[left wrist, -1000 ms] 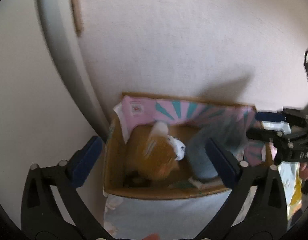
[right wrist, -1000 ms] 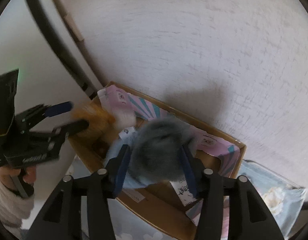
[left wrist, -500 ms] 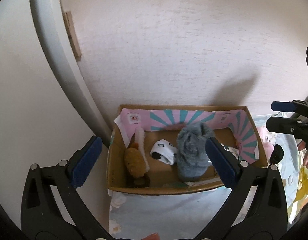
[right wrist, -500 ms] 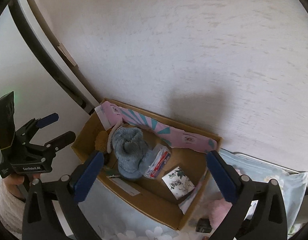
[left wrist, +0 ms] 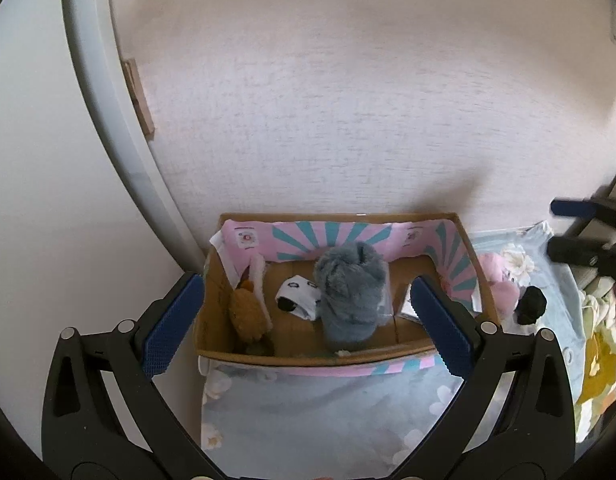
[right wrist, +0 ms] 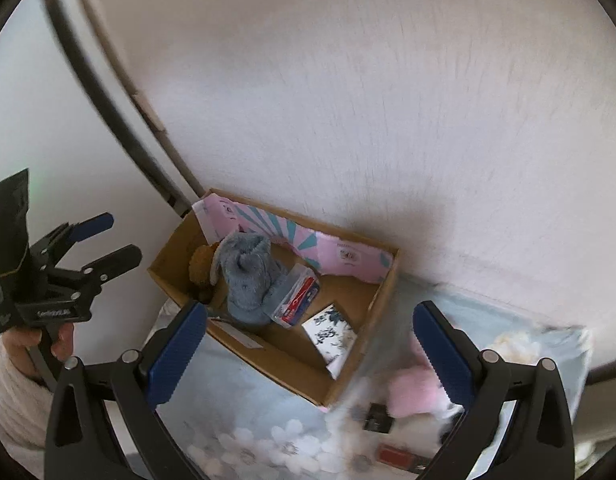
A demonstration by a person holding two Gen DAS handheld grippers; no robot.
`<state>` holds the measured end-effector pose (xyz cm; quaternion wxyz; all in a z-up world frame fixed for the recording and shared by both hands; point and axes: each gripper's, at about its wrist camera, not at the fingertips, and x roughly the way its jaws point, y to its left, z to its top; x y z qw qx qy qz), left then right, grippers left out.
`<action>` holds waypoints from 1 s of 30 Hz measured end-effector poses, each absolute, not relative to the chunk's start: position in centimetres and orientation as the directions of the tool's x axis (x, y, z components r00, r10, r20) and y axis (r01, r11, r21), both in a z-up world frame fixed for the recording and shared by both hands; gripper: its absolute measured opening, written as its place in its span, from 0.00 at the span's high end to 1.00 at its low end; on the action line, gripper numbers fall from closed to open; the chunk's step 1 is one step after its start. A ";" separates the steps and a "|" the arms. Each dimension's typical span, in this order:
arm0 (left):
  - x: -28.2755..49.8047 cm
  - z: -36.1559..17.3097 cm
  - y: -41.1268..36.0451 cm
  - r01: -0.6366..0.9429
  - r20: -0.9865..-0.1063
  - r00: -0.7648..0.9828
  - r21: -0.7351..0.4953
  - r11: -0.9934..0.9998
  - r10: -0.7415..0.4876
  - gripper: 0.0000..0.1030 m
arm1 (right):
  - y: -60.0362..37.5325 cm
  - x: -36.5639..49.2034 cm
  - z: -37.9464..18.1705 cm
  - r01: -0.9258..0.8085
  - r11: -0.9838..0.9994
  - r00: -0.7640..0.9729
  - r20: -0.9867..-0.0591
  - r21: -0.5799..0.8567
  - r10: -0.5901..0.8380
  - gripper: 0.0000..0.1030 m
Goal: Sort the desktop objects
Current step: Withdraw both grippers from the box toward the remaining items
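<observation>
Hardly any writing can be made out. On the body of the left gripper [right wrist: 104, 240], seen from the right wrist, a line of pale lettering runs along the black frame, but it is too blurred to spell out. The small stickers on the pink lining of the cardboard box [left wrist: 212, 332] carry red marks that are too small to read.

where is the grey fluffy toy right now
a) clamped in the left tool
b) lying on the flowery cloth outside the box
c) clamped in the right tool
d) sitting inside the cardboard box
d: the grey fluffy toy sits inside the cardboard box beside the brown plush, while the right tool and left tool both stand open and empty.
</observation>
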<state>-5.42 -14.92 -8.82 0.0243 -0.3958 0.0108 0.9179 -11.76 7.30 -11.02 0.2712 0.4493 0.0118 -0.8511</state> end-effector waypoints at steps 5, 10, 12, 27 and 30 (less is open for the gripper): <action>-4.0 -7.8 -13.3 -0.068 -0.703 -0.709 -0.011 -0.998 0.056 0.00 | 9.5 -9.9 -8.7 0.469 -0.871 -0.529 -0.744 0.146 -0.409 0.00; -2.6 -7.3 -11.4 -0.103 -0.690 -0.717 -0.035 -0.994 0.099 0.00 | 12.7 -8.9 -8.5 0.465 -0.872 -0.529 -0.742 0.153 -0.412 0.00; -2.1 -7.1 -10.3 -0.118 -0.687 -0.719 -0.030 -0.993 0.106 0.00 | 14.1 -8.5 -8.5 0.452 -0.878 -0.535 -0.740 0.155 -0.406 0.00; -0.5 -8.8 -0.4 -0.217 -0.721 -0.657 -0.096 -0.971 0.218 0.00 | 22.8 -6.0 -9.8 0.422 -0.903 -0.552 -0.768 0.078 -0.324 0.00; -0.4 -10.6 2.1 -0.230 -0.755 -0.613 -0.112 -0.967 0.233 0.00 | 24.4 -5.7 -11.2 0.418 -0.904 -0.536 -0.779 0.088 -0.324 0.00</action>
